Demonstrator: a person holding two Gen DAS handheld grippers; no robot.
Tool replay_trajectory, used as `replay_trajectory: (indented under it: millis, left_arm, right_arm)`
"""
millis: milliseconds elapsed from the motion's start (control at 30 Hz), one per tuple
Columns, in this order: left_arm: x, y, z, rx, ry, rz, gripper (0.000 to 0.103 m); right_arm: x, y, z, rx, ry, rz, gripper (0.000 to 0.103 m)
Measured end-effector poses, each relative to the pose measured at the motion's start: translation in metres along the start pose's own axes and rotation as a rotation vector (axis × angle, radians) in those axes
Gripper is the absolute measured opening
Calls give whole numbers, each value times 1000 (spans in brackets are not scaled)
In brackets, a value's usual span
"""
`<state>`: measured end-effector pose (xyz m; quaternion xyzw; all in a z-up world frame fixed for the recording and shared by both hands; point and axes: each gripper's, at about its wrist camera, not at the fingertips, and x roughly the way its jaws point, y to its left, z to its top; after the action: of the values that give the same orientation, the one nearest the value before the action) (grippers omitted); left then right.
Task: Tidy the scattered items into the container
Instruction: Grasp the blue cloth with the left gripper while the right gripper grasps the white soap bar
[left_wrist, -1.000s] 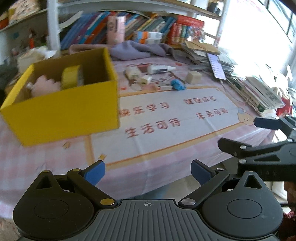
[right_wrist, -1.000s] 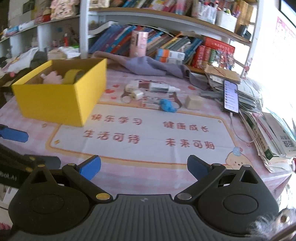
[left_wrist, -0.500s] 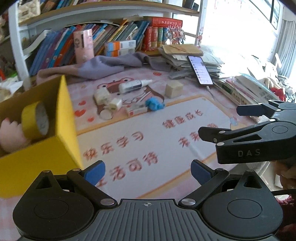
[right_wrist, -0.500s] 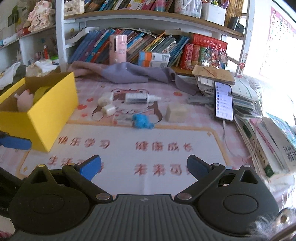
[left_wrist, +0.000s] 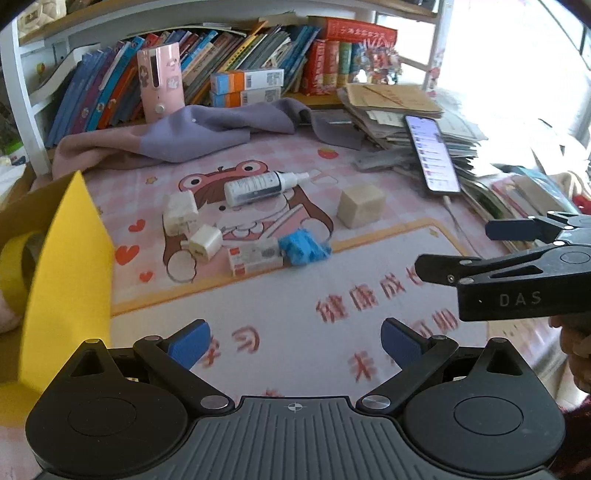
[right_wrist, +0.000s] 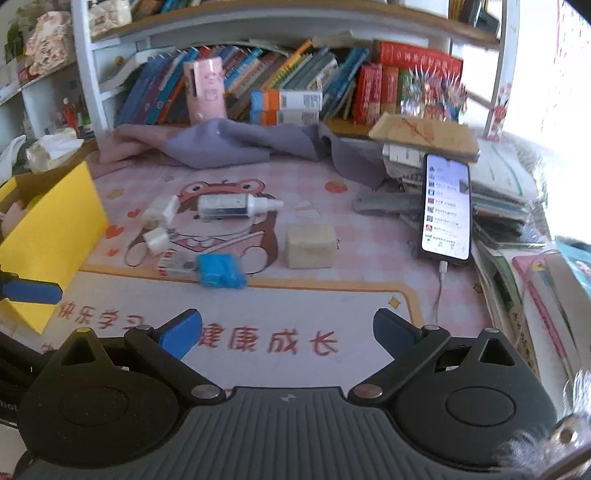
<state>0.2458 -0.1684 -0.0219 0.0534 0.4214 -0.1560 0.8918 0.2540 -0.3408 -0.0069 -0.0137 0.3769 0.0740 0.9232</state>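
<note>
The yellow box (left_wrist: 70, 266) (right_wrist: 55, 229) stands at the left, with a yellow tape roll (left_wrist: 14, 266) inside. Scattered beyond it on the mat lie a white spray bottle (left_wrist: 258, 187) (right_wrist: 236, 205), two white chargers (left_wrist: 180, 213) (left_wrist: 205, 244), a small red-and-white packet (left_wrist: 255, 257), a blue crumpled item (left_wrist: 303, 248) (right_wrist: 220, 276) and a beige block (left_wrist: 361, 205) (right_wrist: 311, 246). My left gripper (left_wrist: 295, 341) is open and empty, short of the items. My right gripper (right_wrist: 287, 330) is open too, its fingers (left_wrist: 513, 229) showing at the right of the left wrist view.
A purple cloth (left_wrist: 207, 133) lies along the back. A lit phone (left_wrist: 432, 157) (right_wrist: 447, 206) rests on stacked papers at the right, its cable running down. A pink holder (left_wrist: 160, 86) and rows of books fill the shelf behind. A hand (left_wrist: 576, 343) holds the right gripper.
Both grippers have moved forward and right toward the scattered items, which look larger now. The yellow box has slid to the left edge of both views. Both stay open.
</note>
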Motion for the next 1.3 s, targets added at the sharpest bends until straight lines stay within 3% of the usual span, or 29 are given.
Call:
replay_trajectory:
  millis: [167, 267, 367, 467, 667, 800, 867, 967, 1067, 1167, 1300]
  left_arm:
    - [31, -17, 19, 22, -31, 90, 99]
    - [53, -27, 30, 58, -26, 108, 98]
    - [76, -38, 39, 105, -8, 104, 94]
    - [96, -46, 44, 161, 8, 116, 83]
    - [119, -46, 50, 180, 55, 123, 67]
    - [125, -51, 52, 222, 68, 111, 56]
    - [124, -56, 53, 222, 89, 67, 43]
    - [121, -68, 49, 241, 94, 23, 43]
    - [124, -74, 47, 267, 85, 48, 46]
    - [129, -72, 53, 238, 90, 67, 51]
    - [135, -68, 59, 194, 83, 62, 49]
  right_arm:
    - [33, -25, 16, 9, 2, 27, 98]
    - [57, -36, 31, -2, -8, 34, 97]
    - [80, -42, 46, -24, -18, 58, 89]
    - [104, -45, 58, -39, -7, 81, 85]
    - [138, -45, 64, -52, 34, 98, 78]
    - [152, -46, 61, -39, 66, 116, 64]
    - [152, -49, 61, -26, 68, 148, 53]
    - [147, -50, 59, -42, 63, 132, 51]
    - [146, -57, 56, -34, 62, 137, 51]
    - [147, -58, 58, -41, 60, 136, 51]
    - [150, -54, 59, -66, 56, 130, 51]
